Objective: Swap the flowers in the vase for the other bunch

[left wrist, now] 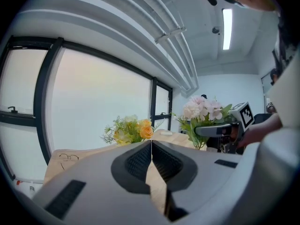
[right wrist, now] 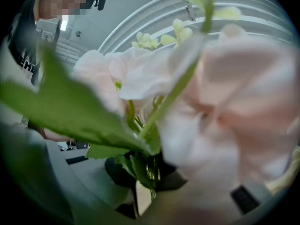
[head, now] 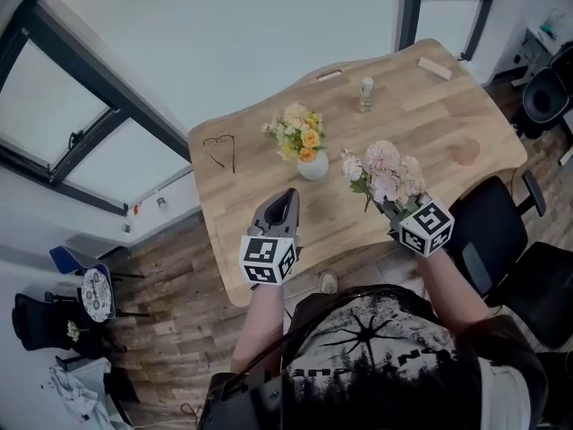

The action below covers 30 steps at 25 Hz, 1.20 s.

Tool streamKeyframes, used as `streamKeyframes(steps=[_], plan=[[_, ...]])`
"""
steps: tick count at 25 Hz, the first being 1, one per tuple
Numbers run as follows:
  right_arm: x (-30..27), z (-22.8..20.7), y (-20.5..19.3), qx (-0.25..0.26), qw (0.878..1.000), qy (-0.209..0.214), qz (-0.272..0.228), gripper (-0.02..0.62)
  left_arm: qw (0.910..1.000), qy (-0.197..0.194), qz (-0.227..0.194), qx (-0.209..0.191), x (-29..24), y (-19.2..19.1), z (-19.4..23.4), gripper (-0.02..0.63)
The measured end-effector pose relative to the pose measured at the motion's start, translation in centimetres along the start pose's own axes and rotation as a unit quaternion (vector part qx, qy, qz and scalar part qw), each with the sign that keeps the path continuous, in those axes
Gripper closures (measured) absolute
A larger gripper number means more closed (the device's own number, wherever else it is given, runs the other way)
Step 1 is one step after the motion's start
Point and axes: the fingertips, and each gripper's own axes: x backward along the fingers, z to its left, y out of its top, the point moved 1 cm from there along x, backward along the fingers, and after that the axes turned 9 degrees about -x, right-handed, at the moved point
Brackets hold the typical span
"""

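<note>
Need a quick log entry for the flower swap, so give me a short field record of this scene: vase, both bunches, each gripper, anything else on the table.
vase: white, upright on the wooden table
yellow bunch: in the vase
pink bunch: stems held in the right gripper, to the right of the vase
left gripper: shut, nothing between its jaws, in front of the vase
other items: glasses, small bottle
swap: not yet done

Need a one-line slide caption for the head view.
Right gripper holds the pink bunch beside the white vase of yellow flowers; left gripper shut, empty.
</note>
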Motion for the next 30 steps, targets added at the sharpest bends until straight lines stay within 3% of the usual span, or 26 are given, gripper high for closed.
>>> streamKeyframes(steps=[13, 22, 27, 30], plan=[[-2.1, -1.3, 1.1, 0.002, 0.997, -0.069, -0.023, 0.561, 0.9966, -0.078, -0.012, -0.024, -3.8, 0.1, 2.1, 0.591], [-2.7, -3.8, 1.2, -0.002, 0.999, -0.045, -0.006, 0.561, 0.9979, -0.063, -0.01, -0.013, -5.4, 0.3, 1.8, 0.589], [-2.5, -5.5, 1.6, 0.004, 1.0, -0.029, 0.01, 0.561, 0.9985, -0.047, -0.014, -0.027, -5.9, 0.9, 1.0, 0.582], [-2.3, -6.3, 1.8, 0.008, 1.0, -0.021, 0.016, 0.561, 0.9986, -0.04, -0.014, -0.033, -6.4, 0.9, 0.3, 0.471]])
